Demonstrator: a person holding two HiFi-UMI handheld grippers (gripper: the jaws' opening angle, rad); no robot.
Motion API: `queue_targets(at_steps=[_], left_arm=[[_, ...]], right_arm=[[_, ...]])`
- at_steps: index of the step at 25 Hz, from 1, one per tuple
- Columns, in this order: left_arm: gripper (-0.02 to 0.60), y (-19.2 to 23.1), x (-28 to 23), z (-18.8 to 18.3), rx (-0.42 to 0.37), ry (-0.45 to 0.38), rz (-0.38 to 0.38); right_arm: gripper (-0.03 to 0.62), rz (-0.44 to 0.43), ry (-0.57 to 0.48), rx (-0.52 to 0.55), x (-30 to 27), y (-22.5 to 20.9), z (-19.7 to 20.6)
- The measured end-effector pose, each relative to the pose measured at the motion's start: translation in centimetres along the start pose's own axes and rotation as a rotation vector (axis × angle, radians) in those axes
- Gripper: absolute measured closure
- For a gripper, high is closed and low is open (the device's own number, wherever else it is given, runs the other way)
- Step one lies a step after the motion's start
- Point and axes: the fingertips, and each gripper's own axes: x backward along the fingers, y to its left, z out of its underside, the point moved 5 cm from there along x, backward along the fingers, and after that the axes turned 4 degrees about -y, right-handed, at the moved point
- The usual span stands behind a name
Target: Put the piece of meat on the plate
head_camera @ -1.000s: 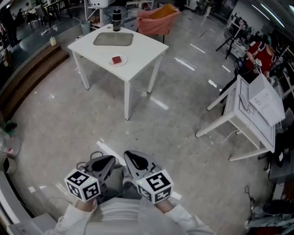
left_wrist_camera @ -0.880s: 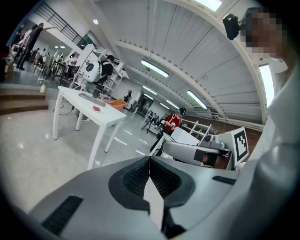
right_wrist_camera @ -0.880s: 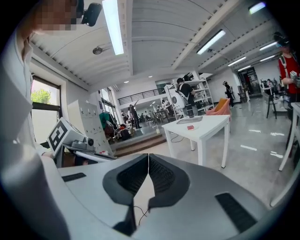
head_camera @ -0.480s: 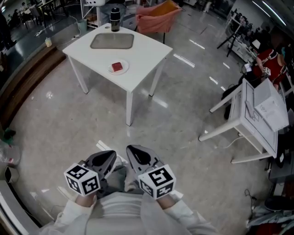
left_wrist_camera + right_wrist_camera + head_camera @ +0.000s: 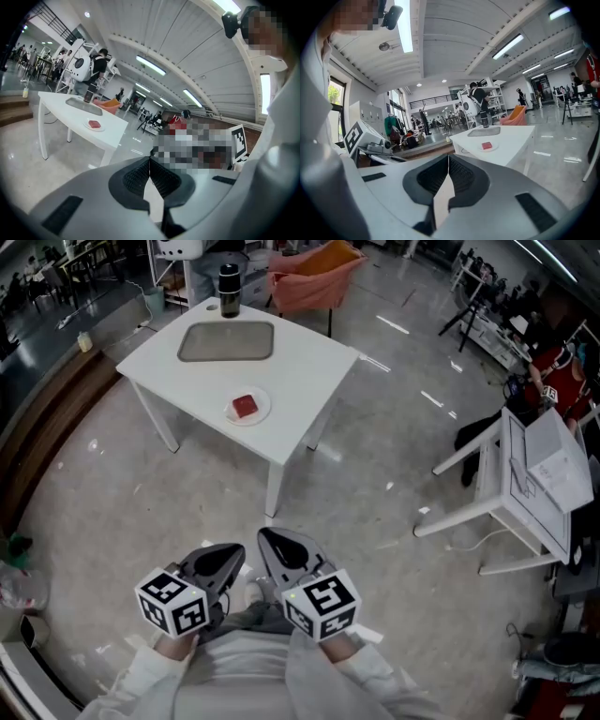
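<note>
A red piece of meat [image 5: 246, 405] lies on a small white plate [image 5: 265, 410] near the front edge of a white table [image 5: 309, 362], well ahead of me. Both grippers are held low and close to my body, side by side, far short of the table. The left gripper [image 5: 236, 554] is shut with nothing in it, and the right gripper [image 5: 267, 538] is too. In the left gripper view the jaws [image 5: 150, 161] meet, with the meat [image 5: 94, 124] far off. The right gripper view shows its shut jaws [image 5: 448, 158] and the meat [image 5: 486, 145] beyond.
A grey tray [image 5: 226, 341] and a black flask [image 5: 229, 289] sit at the table's far side, with an orange-draped chair [image 5: 314, 273] behind. A white table tipped on its side [image 5: 525, 484] lies to the right. Polished floor stretches between me and the table.
The table with the plate has come nearer and lower in the head view as I move toward it. Both grippers stay shut and side by side.
</note>
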Motion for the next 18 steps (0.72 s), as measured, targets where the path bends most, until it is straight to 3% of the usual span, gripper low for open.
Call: queue_targets(at_steps=[7, 18], left_arm=[[0.572, 3.5, -1.2, -1.9, 0.019, 0.020, 0.011], [0.572, 9.1, -5.4, -5.2, 0.015, 0.014, -0.031]], right_arm=[[0.579, 0.013, 0.020, -0.024, -3.8, -1.4, -0.6], [0.579, -0.006, 0.051, -0.006, -10.2, -6.4, -1.9]])
